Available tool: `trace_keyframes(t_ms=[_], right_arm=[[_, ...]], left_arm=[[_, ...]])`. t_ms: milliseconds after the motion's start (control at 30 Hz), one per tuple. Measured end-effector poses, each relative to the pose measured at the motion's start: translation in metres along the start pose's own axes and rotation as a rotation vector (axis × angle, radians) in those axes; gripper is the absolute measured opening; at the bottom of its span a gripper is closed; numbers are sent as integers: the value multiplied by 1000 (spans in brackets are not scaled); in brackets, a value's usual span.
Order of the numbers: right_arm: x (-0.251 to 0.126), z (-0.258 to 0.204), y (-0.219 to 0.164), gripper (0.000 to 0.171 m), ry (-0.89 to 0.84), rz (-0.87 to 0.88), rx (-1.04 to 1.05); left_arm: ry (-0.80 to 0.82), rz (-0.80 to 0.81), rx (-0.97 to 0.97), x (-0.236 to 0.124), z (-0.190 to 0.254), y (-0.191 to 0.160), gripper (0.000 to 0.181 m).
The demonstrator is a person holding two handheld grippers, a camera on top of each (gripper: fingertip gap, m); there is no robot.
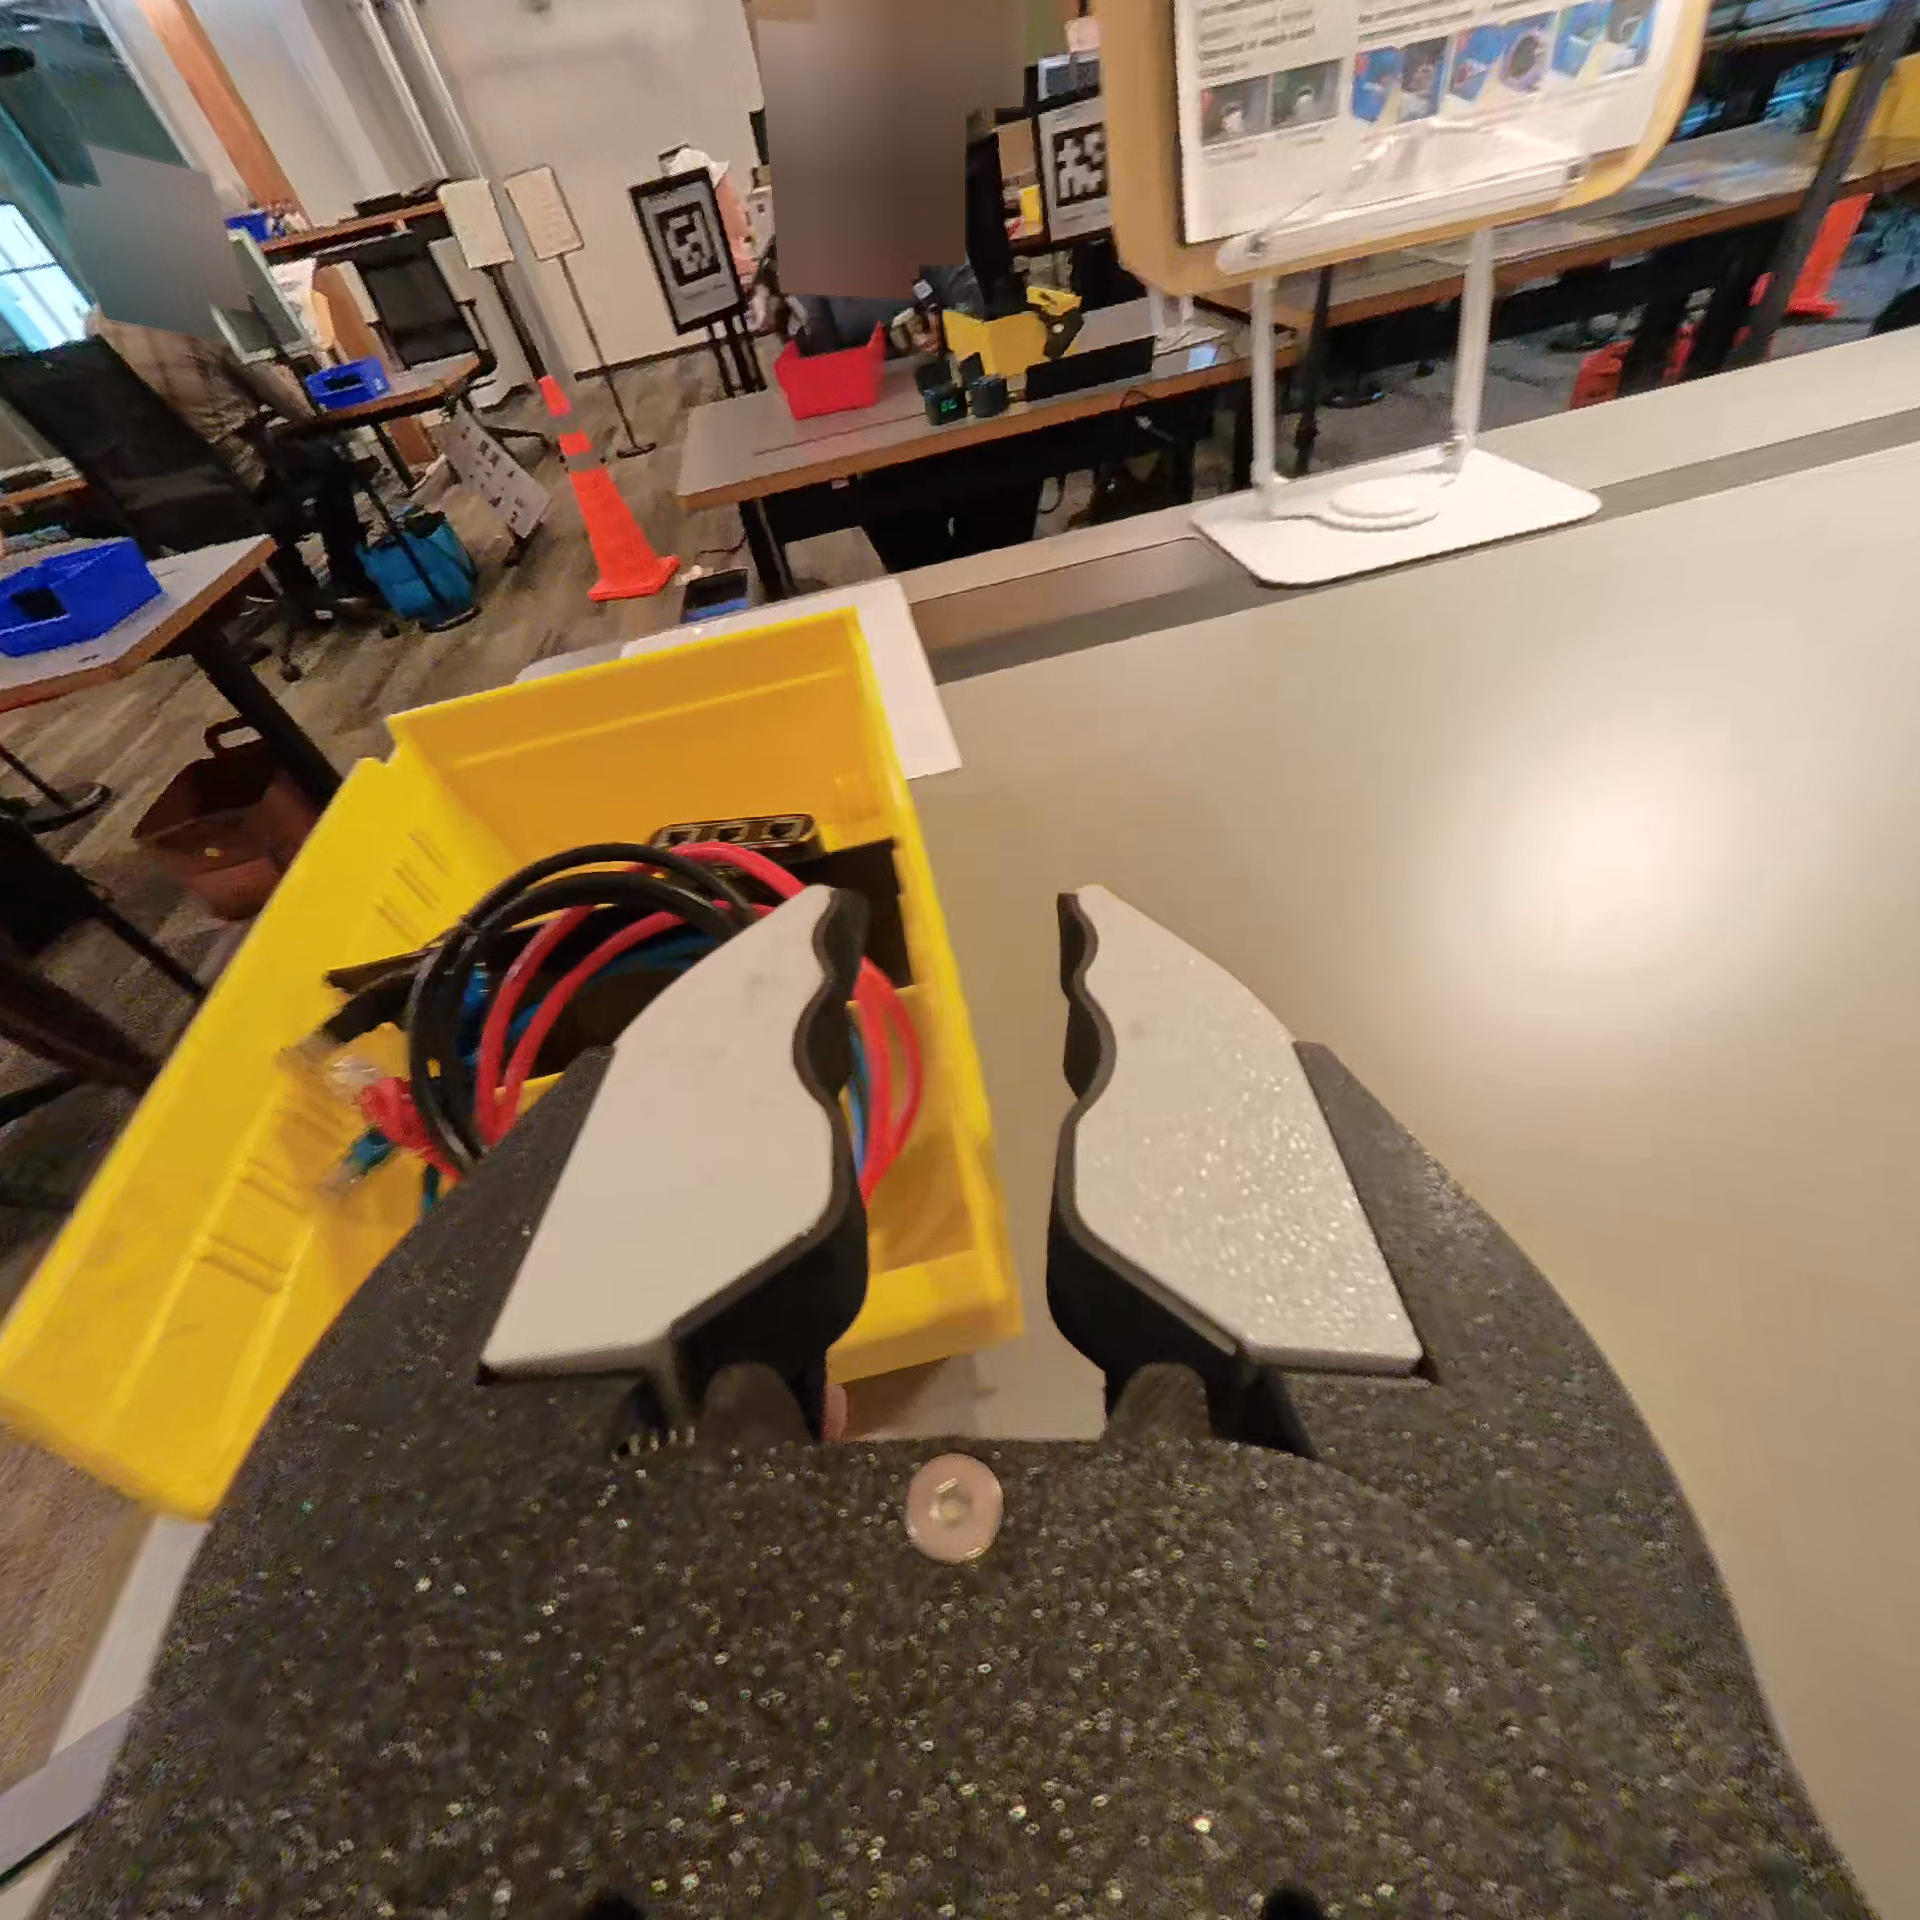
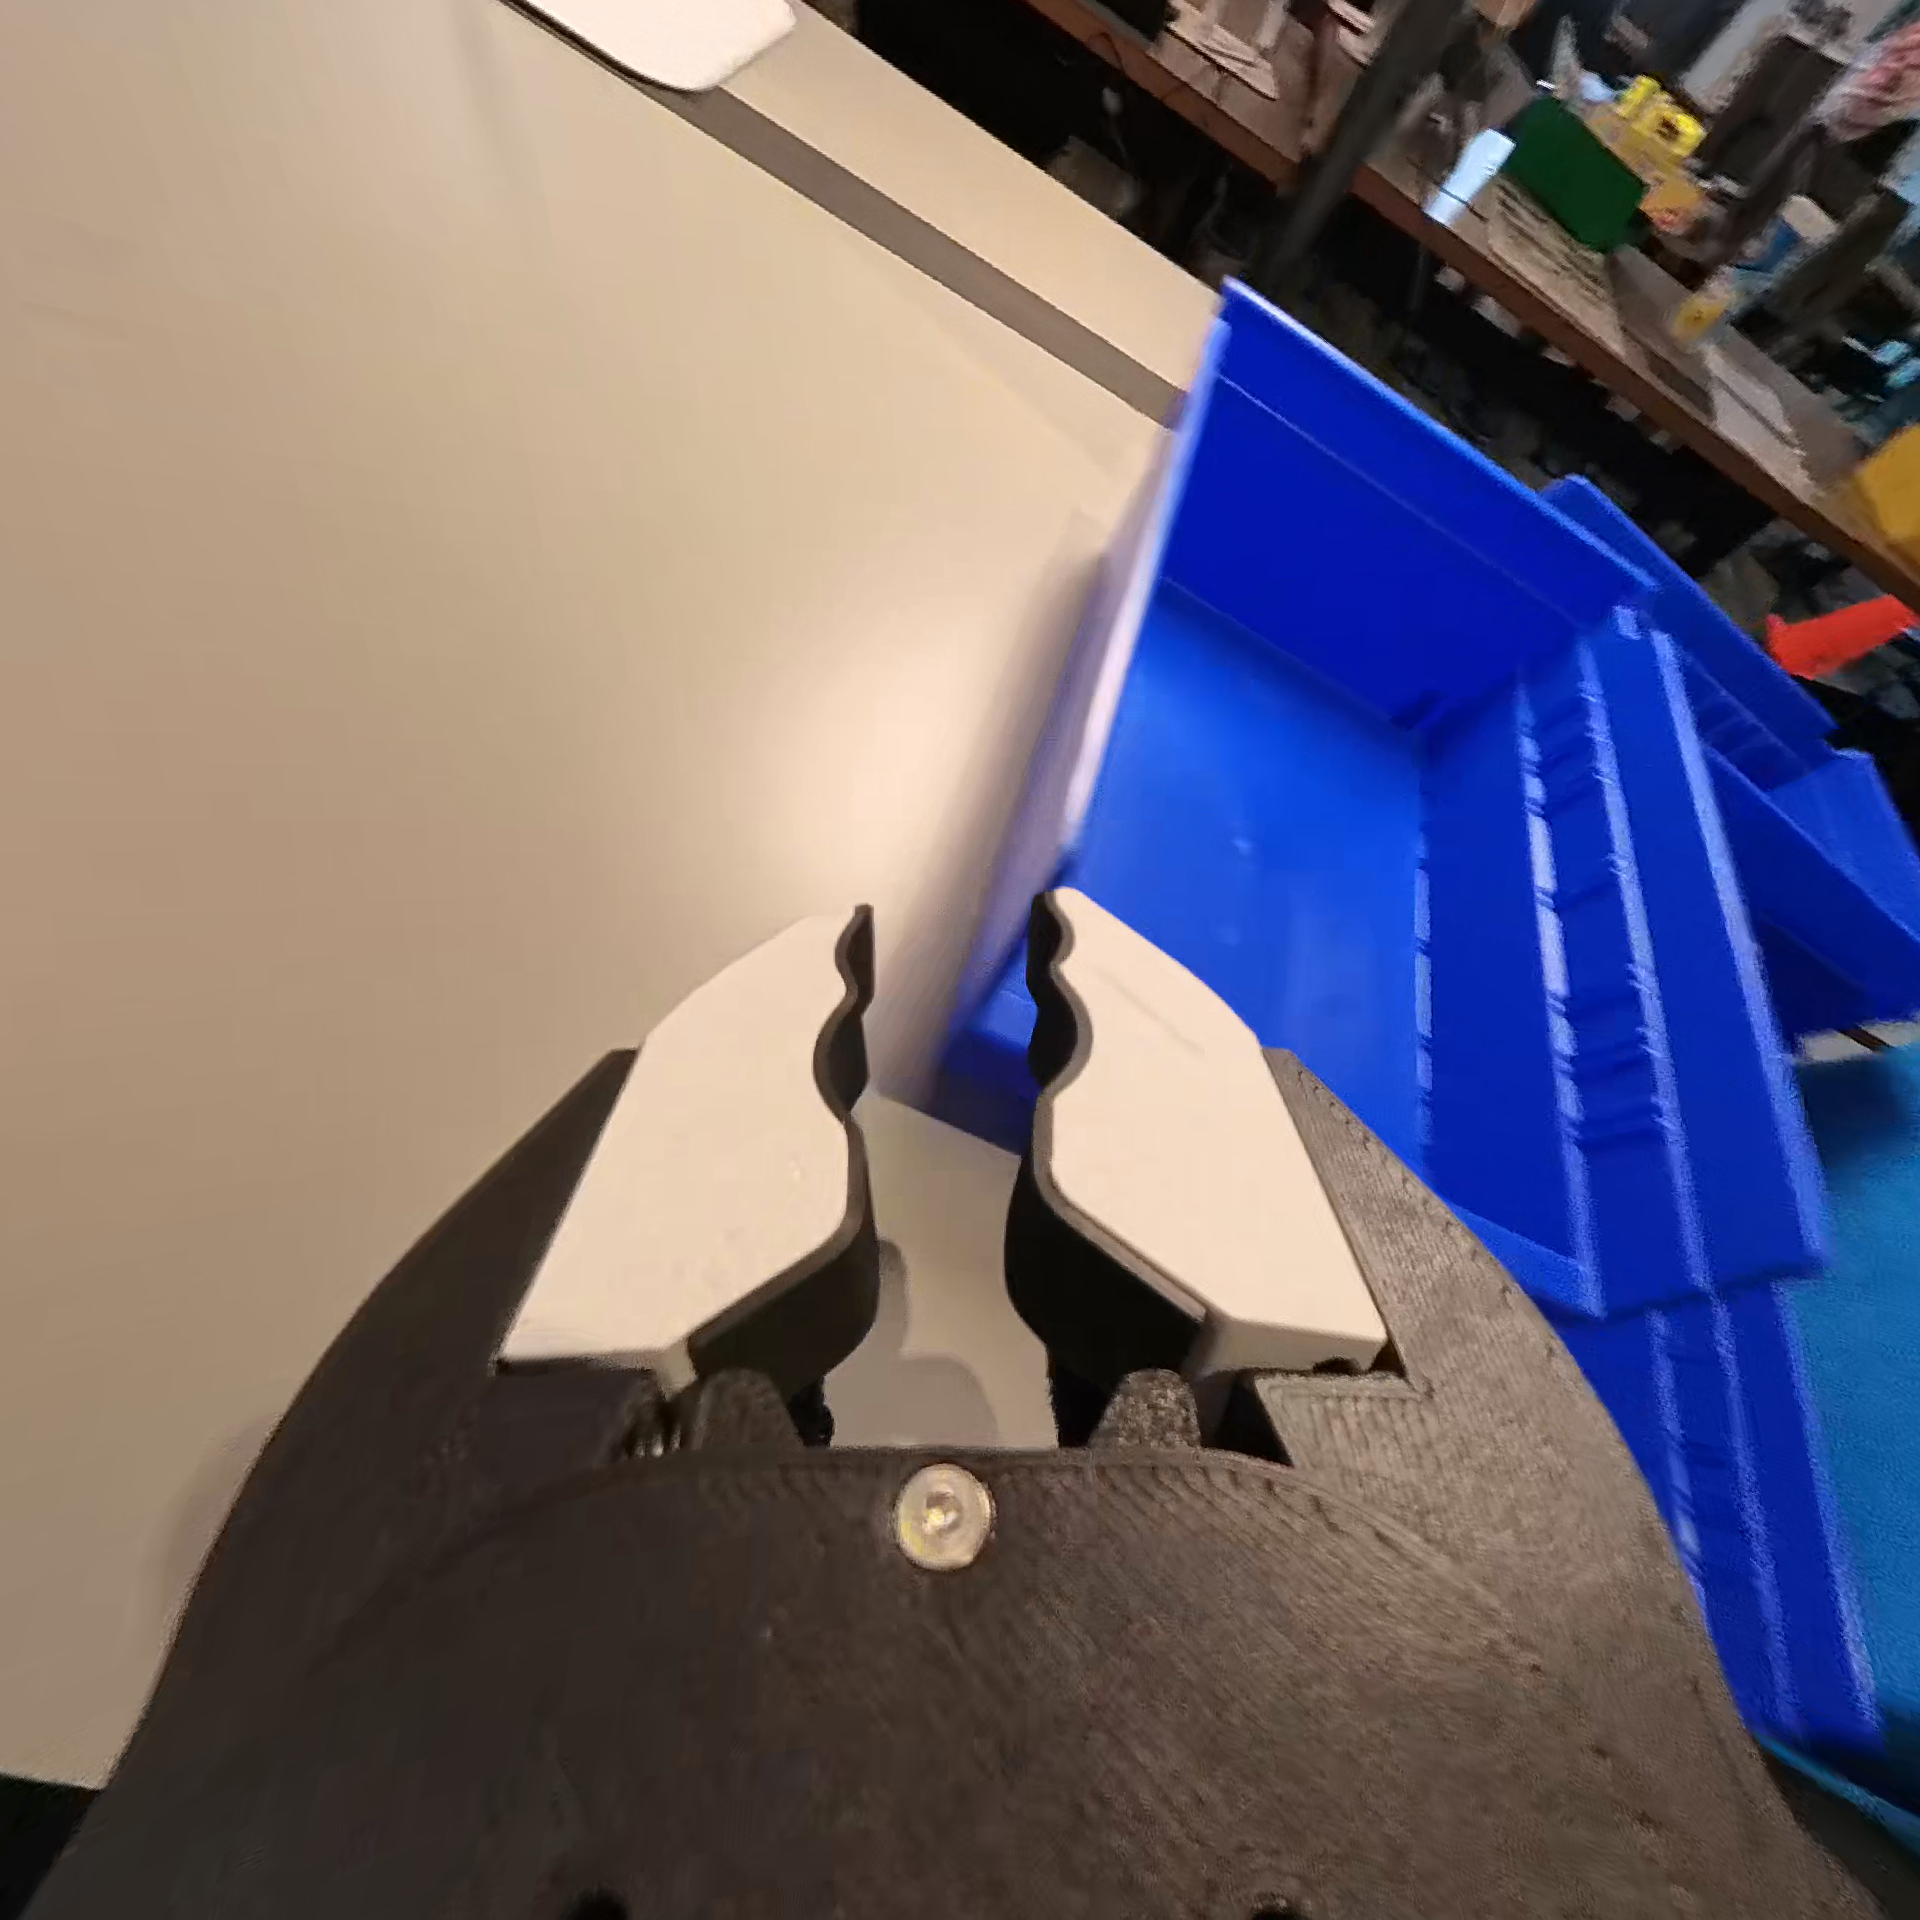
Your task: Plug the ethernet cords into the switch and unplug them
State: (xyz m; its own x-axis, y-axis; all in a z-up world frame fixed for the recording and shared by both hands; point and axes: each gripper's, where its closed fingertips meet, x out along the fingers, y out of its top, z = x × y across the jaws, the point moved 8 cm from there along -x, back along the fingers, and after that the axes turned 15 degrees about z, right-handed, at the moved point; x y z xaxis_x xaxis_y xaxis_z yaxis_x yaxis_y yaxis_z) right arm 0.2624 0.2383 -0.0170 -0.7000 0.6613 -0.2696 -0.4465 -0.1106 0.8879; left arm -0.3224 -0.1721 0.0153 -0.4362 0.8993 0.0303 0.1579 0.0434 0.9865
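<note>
Though holding nothing, left gripper (image 1: 961,914) fingers parted beside yellow bin (image 1: 665,717); right gripper (image 2: 948,920) likewise beside blue bin (image 2: 1351,582).

Left gripper (image 1: 961,914) and right gripper (image 2: 948,925), jaws apart, empty.

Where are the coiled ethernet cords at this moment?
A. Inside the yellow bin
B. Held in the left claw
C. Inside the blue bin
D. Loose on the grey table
A: the left wrist view shows the red, black and blue ethernet cords coiled inside the yellow bin, while the left claw is open and holds nothing.
</note>
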Motion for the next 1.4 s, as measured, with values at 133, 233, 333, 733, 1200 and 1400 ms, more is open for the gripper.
trace_keyframes(t_ms=[133, 233, 333, 733, 1200, 1400], right_arm=[[31, -35, 2, 28, 179, 41, 46], [59, -62, -1, 28, 284, 44, 43], [81, -80, -7, 28, 339, 38, 29], [93, -84, -11, 29, 325, 4, -25], [97, -86, -13, 31, 368, -42, -17], [97, -89, -14, 30, 348, -50, -53]], left_arm=[[80, -119, 73, 15, -33, -2, 43], [90, -253, 189, 37, -64, -15, 52], [55, -403, 369, 60, -91, -34, 63], [91, -590, 961, 118, -116, -91, 64], [346, -235, 1110, 81, -106, -15, 15], [360, -71, 1091, 72, -71, 56, 15]])
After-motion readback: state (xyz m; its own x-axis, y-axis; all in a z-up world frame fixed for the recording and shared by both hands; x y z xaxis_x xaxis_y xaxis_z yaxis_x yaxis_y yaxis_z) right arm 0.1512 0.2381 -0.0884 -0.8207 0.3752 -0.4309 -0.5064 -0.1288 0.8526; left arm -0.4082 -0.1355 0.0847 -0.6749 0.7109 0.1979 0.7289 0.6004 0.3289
